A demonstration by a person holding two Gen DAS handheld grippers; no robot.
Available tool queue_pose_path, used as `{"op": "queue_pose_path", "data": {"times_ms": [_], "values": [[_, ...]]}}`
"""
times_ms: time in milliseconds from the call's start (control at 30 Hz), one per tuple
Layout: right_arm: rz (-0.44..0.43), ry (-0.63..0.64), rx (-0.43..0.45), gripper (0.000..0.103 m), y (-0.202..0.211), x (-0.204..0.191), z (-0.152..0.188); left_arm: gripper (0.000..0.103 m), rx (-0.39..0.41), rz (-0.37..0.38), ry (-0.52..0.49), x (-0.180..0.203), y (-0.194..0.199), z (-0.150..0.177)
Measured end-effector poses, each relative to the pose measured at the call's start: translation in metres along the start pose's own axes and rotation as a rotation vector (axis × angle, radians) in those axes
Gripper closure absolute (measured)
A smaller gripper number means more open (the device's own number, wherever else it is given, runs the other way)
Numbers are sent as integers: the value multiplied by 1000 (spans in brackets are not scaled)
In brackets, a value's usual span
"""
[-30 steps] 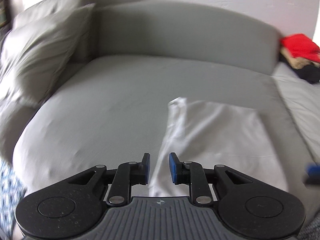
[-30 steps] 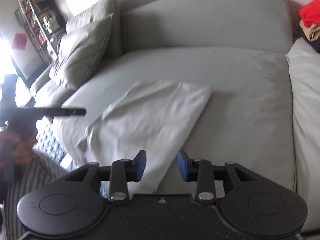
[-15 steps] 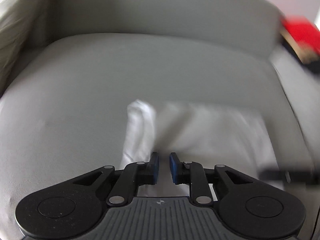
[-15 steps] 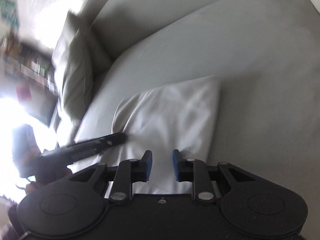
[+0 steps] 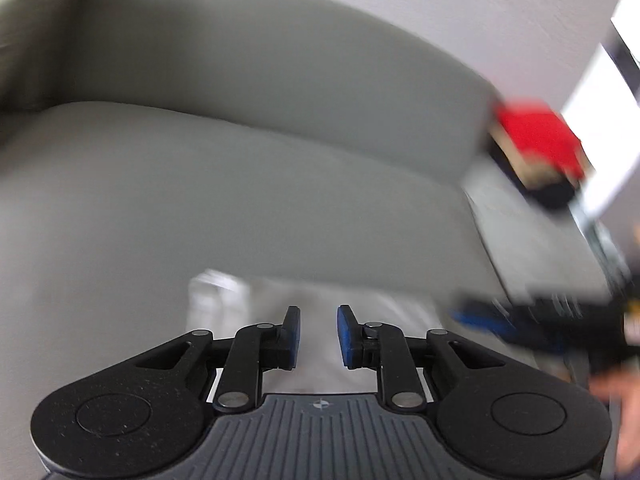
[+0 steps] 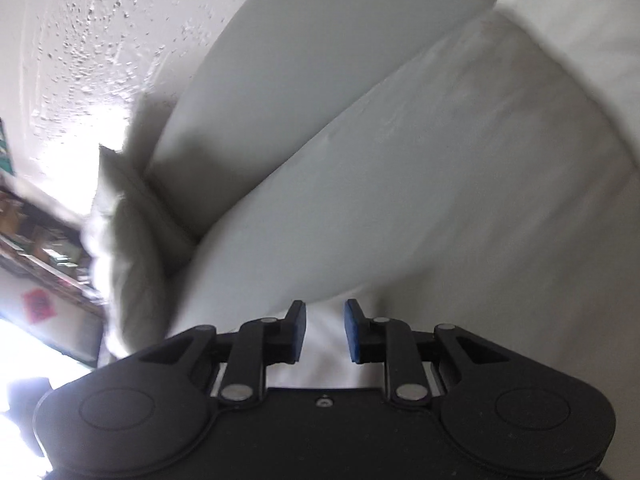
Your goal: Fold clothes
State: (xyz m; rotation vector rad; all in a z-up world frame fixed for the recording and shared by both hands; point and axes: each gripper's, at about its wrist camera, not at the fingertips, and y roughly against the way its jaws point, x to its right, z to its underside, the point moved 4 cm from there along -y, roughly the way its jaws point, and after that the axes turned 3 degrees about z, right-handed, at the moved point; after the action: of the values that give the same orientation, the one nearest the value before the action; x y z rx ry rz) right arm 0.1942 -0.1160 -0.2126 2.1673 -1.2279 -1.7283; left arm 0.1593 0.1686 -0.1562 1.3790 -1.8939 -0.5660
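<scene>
On one grey sofa (image 5: 240, 208) lies one white garment (image 5: 320, 320), two tongs above.

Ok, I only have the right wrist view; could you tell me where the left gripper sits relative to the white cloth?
Observer: The left gripper is over the cloth's near edge, jaws apart, nothing pinched.
Operator: Can you see my right gripper from there?
Observer: Yes, blurred, at the cloth's right side; its jaws have just been opening, with nothing gripped between them.
Operator: Are any other clothes around?
Observer: A red garment tops a pile at the sofa's far right end.
</scene>
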Motion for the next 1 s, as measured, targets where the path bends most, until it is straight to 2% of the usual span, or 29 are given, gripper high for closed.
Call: {"op": "queue_pose_path", "data": {"times_ms": [100, 133, 167, 233, 267, 333, 367, 433, 500, 567, 633, 733, 833, 867, 933, 1000], "values": [[-80, -43, -100, 81, -24, 1, 8, 82, -69, -104, -53, 10, -36, 3], [-81, -63, -122, 81, -33, 4, 11, 82, -57, -125, -23, 4, -41, 0], [-77, -84, -141, 90, -42, 7, 13, 83, -39, -167, 14, -4, -44, -5], [-38, -113, -103, 102, -49, 18, 8, 89, -18, -264, 76, -21, -50, -11], [-11, -121, -69, 103, -50, 24, 4, 91, -16, -318, 99, -31, -53, -13], [41, -130, 2, 103, -44, 35, -4, 91, -3, -356, 137, -42, -54, -14], [95, -115, 45, 103, -38, 39, -8, 91, 15, -398, 139, -44, -52, -16], [220, -75, 136, 103, -22, 45, -15, 98, 22, -597, 125, -50, -46, -17], [253, -92, 162, 103, -8, 49, -17, 98, 1, -673, 161, -66, -36, -12], [277, -96, 184, 100, 6, 49, -14, 98, 9, -685, 222, -78, -16, -6], [295, -62, 205, 95, 21, 41, -7, 97, 21, -656, 252, -77, -2, -3], [198, 33, 165, 95, 29, 16, 9, 97, 72, -459, 225, -60, 30, 12], [156, 279, 89, 90, 24, -21, 33, 92, 68, -308, 33, -14, 33, 25], [163, 368, 61, 89, 22, -31, 42, 91, 45, -309, -57, 1, 28, 31], [212, 526, -11, 89, 14, -43, 64, 89, -30, -383, -211, 19, 14, 46], [302, 666, -62, 89, 14, -48, 84, 86, -73, -481, -280, 22, 13, 58]]}}
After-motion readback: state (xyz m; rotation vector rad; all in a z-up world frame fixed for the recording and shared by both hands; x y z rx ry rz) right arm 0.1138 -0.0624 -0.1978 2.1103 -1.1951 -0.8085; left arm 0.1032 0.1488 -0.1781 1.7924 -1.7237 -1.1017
